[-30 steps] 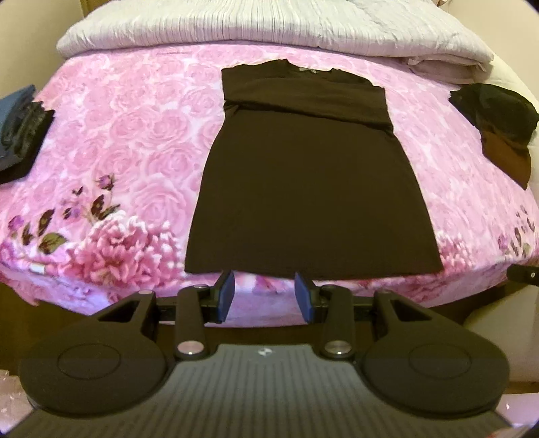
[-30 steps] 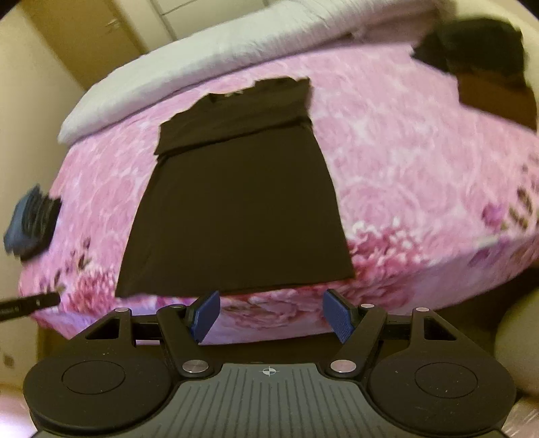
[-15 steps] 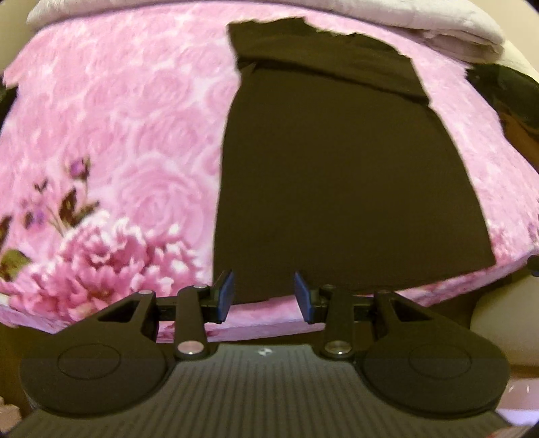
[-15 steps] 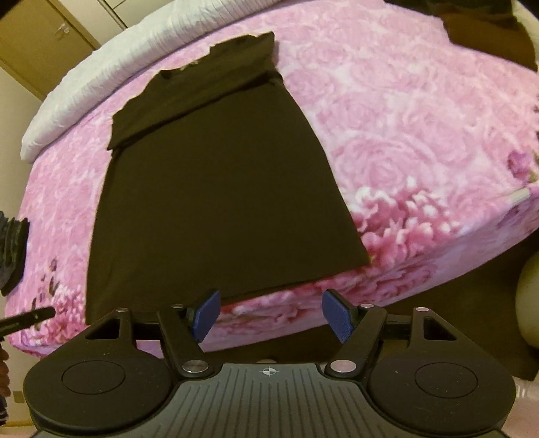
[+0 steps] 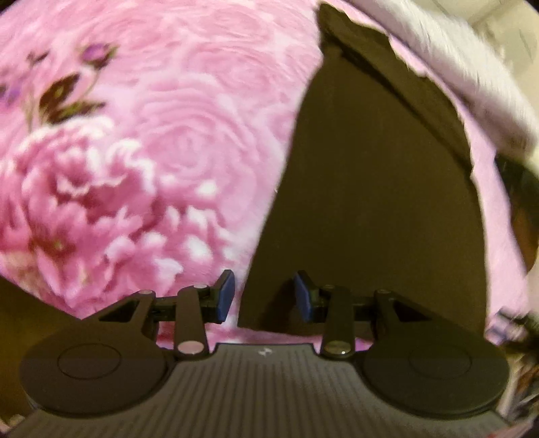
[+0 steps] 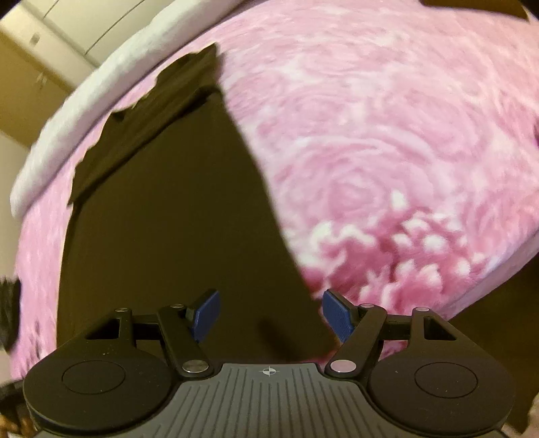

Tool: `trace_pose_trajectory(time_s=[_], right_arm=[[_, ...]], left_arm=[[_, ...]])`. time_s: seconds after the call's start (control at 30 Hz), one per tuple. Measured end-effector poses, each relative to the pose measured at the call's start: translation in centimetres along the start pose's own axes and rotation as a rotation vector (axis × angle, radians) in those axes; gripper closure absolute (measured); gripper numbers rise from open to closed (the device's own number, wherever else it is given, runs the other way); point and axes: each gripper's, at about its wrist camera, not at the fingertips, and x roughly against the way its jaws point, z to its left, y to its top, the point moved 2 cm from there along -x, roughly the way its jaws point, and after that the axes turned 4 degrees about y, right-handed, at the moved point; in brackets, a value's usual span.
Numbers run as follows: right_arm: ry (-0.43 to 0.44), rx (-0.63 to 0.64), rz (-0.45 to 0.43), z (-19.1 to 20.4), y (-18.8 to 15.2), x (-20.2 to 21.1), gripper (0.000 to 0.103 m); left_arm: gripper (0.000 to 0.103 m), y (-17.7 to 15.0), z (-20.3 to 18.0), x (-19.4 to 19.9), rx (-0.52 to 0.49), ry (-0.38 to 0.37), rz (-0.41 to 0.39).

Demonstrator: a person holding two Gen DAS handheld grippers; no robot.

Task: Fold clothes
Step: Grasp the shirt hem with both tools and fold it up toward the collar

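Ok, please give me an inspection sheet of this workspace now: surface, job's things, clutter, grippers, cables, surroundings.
Surface: pink floral bedspread.
Job's things: dark brown garment lying flat, upper part folded over.
Clutter: dark clothes at the right edge, blurred.
Grippers: left gripper open over the garment's near left corner; right gripper open over the near right corner; neither grips cloth.
Cables: nothing seen.
Surroundings: pale folded blanket at the bed's far end; cupboard doors beyond.

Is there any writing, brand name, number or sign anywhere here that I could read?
No readable words or numbers.
Small white emblem on the left gripper body: no letters, too small to make out.
Crosshair mark on the right gripper body: a symbol, not text.
Dark garment and pink floral bedspread: no print.
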Motion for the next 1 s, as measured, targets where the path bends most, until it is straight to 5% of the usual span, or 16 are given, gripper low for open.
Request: trace_pose_trajectory(time_s=[0.27, 0.43, 0.5, 0.83, 0.87, 0.9, 0.97, 1.0], right_arm=[[0.102, -0.11, 0.015, -3.6, 0.0, -0.9, 0.032], [0.179, -0.108, 0.045, -4.4, -0.1, -0.8, 0.033], [0.205, -0.099, 0.072, -4.4, -0.5, -1.0, 0.043], [0.312, -0.094, 0.131, -4.4, -0.5, -2.8, 0.048], [0.311, -0.089, 0.136, -4.4, -0.4, -2.9, 0.05], [0.304, -0.086, 0.14, -4.5, -0.4, -2.9, 0.064], [0.28, -0.077, 0.145, -4.5, -0.3, -2.9, 0.092], [0.274, -0.071, 0.146, -4.4, -0.3, -2.9, 0.092]], left_arm=[[0.056, -0.2, 1.4, -0.8, 0.082, -0.158, -0.003], [0.067, -0.3, 3.1, -1.4, 0.125, -0.292, 0.055], [0.077, -0.2, 3.6, -1.8, 0.107, -0.29, 0.064], [0.073, 1.3, 3.3, -3.6, 0.068, -0.388, 0.126], [0.073, 1.3, 3.0, -3.7, 0.06, -0.391, 0.126], [0.075, 1.3, 2.7, -3.9, 0.049, -0.391, 0.123], [0.09, 1.2, 2.5, -4.2, 0.028, -0.378, 0.124], [0.101, 1.2, 2.5, -4.3, 0.018, -0.369, 0.128]])
